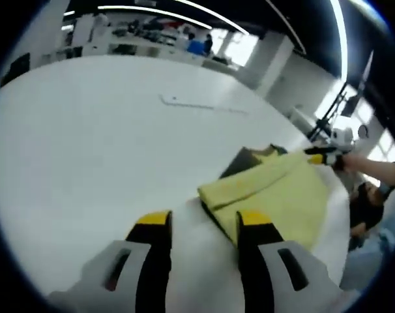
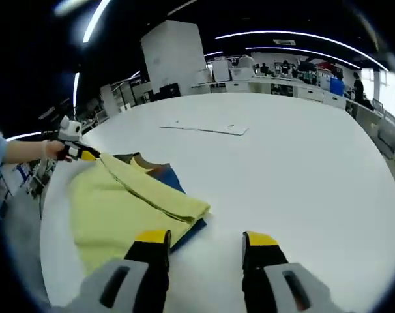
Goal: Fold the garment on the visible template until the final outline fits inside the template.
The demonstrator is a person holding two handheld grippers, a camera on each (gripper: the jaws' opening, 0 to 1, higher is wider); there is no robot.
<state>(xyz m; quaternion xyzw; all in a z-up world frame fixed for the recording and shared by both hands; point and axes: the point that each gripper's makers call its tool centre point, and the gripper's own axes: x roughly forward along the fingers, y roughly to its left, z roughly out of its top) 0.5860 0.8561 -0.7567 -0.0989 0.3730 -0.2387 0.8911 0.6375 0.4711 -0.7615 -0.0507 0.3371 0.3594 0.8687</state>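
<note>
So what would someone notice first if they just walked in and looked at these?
The bright yellow folded garment jumps out, lying on a dark blue template sheet near the edge of the big white round table. A black and yellow gripper in a person's hand touches the garment's far corner in the left gripper view. Two open yellow-tipped jaws rise at the bottom of each view, holding nothing.

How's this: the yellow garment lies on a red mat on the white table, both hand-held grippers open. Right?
Not quite: the mat is blue, not red; the right gripper view shows it under the yellow garment. The rest holds: white table, left hand-held gripper and right hand-held gripper both open.
</note>
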